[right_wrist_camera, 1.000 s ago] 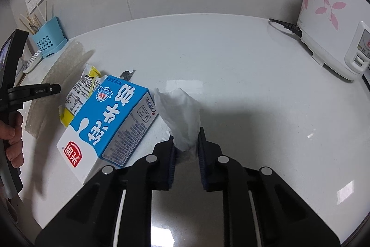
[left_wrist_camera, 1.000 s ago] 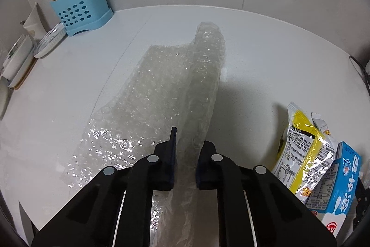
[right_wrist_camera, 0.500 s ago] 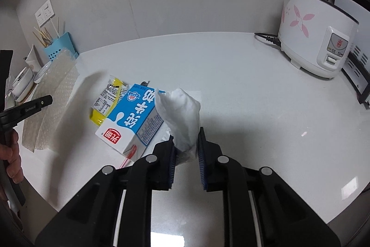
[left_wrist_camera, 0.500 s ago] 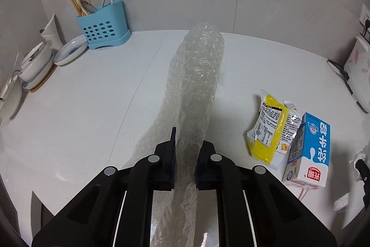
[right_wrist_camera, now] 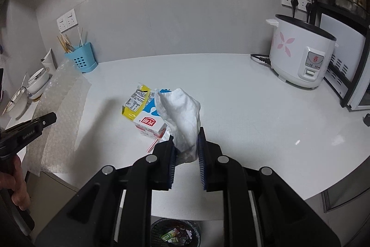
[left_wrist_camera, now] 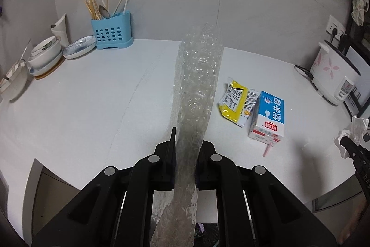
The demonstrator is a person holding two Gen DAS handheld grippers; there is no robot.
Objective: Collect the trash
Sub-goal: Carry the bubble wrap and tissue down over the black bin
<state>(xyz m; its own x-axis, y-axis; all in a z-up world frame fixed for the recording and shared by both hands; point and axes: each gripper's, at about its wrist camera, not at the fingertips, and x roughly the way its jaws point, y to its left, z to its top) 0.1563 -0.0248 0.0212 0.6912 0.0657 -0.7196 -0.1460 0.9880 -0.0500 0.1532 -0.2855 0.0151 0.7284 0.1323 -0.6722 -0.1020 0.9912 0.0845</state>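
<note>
My left gripper (left_wrist_camera: 186, 149) is shut on a long sheet of clear bubble wrap (left_wrist_camera: 196, 89) that hangs lifted off the white counter (left_wrist_camera: 81, 108); in the right wrist view the bubble wrap (right_wrist_camera: 62, 112) drapes from the left gripper (right_wrist_camera: 49, 119) at the left edge. My right gripper (right_wrist_camera: 186, 145) is shut on a crumpled white tissue (right_wrist_camera: 182, 115), held above the counter's front edge. A blue and white milk carton (left_wrist_camera: 269, 118) with a pink straw and a yellow snack wrapper (left_wrist_camera: 235, 100) lie on the counter. A black trash bin (right_wrist_camera: 175, 233) holding scraps shows below the right gripper.
A blue utensil holder (left_wrist_camera: 112, 30), stacked bowls (left_wrist_camera: 45, 54) and a plate (left_wrist_camera: 79, 46) stand at the back left. A white rice cooker (right_wrist_camera: 303, 53) with its cord sits at the back right. The counter's front edge (right_wrist_camera: 277, 191) lies just below both grippers.
Both grippers have pulled back and risen from the counter. The bubble wrap came up off the surface with the left one, the tissue with the right. The bin has come into view.
</note>
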